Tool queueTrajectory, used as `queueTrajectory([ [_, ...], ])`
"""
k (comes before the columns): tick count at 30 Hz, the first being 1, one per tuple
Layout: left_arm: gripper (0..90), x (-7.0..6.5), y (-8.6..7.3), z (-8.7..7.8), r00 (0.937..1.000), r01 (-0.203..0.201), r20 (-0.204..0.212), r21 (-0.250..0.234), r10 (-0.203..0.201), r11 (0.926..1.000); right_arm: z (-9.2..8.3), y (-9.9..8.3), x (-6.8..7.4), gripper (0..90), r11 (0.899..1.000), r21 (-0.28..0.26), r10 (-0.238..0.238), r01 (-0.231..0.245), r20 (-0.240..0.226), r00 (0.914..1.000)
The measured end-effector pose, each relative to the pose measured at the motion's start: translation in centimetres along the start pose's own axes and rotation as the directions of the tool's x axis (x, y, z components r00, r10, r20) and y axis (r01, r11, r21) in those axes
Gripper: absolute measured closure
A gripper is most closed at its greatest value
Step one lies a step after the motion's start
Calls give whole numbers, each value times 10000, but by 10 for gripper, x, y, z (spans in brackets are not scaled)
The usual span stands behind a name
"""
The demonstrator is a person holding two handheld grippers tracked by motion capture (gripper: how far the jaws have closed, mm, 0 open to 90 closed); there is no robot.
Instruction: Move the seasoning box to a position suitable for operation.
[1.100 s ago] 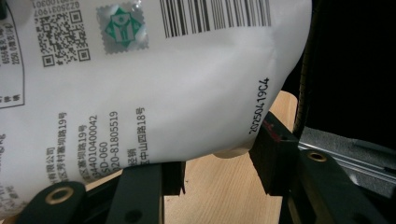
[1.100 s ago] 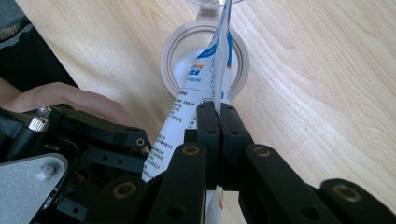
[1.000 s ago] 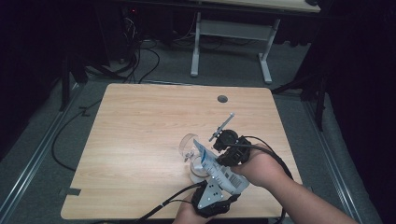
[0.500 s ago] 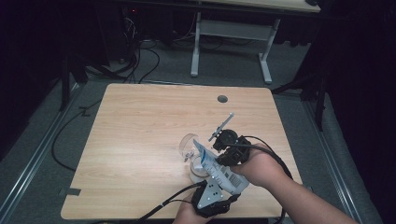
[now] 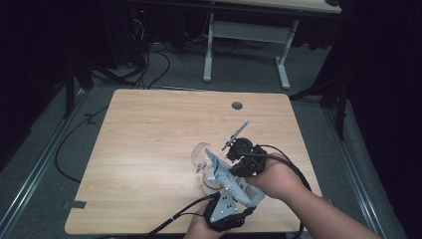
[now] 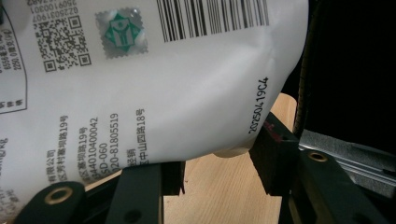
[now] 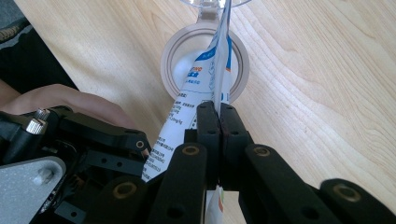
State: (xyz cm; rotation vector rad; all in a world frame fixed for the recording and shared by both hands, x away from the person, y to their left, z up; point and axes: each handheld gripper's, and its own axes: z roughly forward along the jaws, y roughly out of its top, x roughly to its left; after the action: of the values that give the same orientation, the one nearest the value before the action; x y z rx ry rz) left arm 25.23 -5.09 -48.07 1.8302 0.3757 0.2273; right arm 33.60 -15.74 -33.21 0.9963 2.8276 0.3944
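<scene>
A white printed pouch (image 5: 234, 180) is held tilted above the near right part of the tabletop (image 5: 149, 144), its upper corner dipping into the mouth of a round cream-rimmed container (image 7: 204, 65) whose clear hinged lid (image 5: 200, 154) stands open beside it. The right gripper (image 7: 218, 116) has its jaws pressed shut on the pouch's thin edge, directly over the container opening. The left gripper (image 5: 225, 209), low at the near edge, cradles the pouch's bulging lower body (image 6: 154, 88) between its jaws; they look to be bearing against the pouch, which rests between them.

Judging from the pose, the contents are being poured or fed into the container. To do this well, the pouch's corner should stay centred inside the rim while the lower end is raised gently, so nothing spills onto the wood. The work sits near the front and right edges, leaving little margin there; the left and far stretches of the tabletop offer ample open room.
</scene>
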Motion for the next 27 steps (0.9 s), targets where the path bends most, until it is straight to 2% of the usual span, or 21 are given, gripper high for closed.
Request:
queueTrajectory([
  [27,590,-2,1,0,9999,-102,-16,-33,102,9999,-2,-1,0,896,10000,21,-23,23,21,10000],
])
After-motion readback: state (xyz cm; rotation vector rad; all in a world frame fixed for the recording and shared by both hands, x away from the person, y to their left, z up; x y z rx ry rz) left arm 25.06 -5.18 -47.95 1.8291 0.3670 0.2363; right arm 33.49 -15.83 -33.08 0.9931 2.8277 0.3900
